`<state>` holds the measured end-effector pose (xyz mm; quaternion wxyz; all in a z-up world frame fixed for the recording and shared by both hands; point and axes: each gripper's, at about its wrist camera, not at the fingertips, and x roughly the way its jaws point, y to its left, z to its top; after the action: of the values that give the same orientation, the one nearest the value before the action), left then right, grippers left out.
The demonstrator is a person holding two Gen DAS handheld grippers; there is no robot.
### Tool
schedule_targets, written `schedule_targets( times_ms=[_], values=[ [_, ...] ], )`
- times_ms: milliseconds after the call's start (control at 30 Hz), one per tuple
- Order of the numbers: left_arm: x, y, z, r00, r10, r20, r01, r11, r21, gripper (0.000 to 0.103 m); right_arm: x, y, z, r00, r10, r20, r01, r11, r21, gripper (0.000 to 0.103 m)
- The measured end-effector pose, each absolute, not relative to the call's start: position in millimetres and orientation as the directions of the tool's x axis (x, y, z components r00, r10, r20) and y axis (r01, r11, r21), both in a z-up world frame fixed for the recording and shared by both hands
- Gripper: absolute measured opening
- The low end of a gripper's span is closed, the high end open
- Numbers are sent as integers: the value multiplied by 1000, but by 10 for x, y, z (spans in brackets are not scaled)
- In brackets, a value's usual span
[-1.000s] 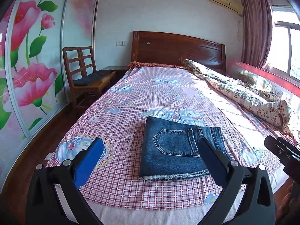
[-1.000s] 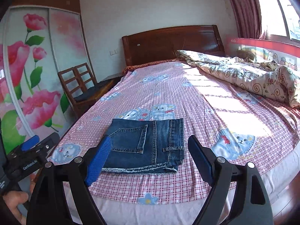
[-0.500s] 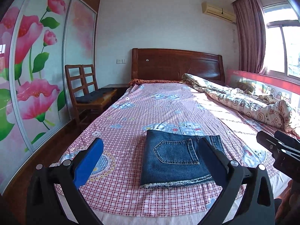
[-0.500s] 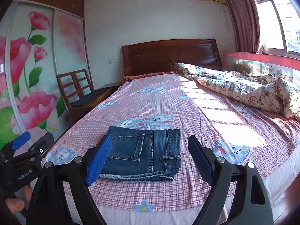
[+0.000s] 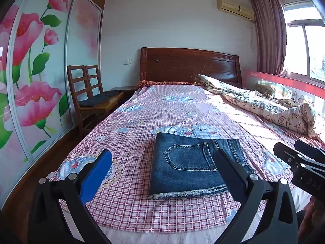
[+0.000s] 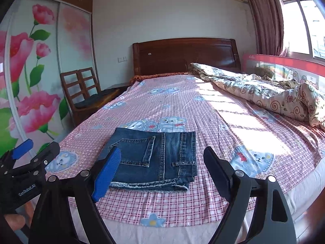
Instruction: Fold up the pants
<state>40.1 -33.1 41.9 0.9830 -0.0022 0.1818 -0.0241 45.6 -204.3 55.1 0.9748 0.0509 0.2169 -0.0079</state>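
Dark blue denim pants [image 5: 189, 165] lie folded into a compact rectangle near the foot of the bed, back pocket up, frayed hems toward me; the right wrist view has them too [image 6: 160, 156]. My left gripper [image 5: 162, 168] hovers open in front of the fold, nothing between its fingers. My right gripper [image 6: 162, 166] is held back from the bed edge, open as well, with the pants visible beyond the gap. The right gripper's body appears at the left wrist view's right edge, and the left gripper's body at the right wrist view's left edge.
The bed [image 5: 142, 122] has a pink checked sheet with bear prints. A crumpled floral quilt [image 5: 264, 105] lies along the right side by a red rail. Two wooden chairs [image 5: 91, 93] stand left of the bed beside flower-printed wardrobe doors [image 5: 36, 81]. A dark wooden headboard [image 5: 189, 65] closes the far end.
Both cameras have tilted slightly upward, so the folded pants sit lower in each view and more wall shows. The pants have not moved and both grippers stayed open.
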Motion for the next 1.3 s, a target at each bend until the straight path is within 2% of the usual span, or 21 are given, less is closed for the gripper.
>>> schedule_targets(
  times_ms=[1300],
  values=[
    [487, -285, 396, 917, -51, -395, 40, 999, -36, 101, 478, -2033, 523, 893, 54, -448, 12, 990, 143, 83]
  ],
)
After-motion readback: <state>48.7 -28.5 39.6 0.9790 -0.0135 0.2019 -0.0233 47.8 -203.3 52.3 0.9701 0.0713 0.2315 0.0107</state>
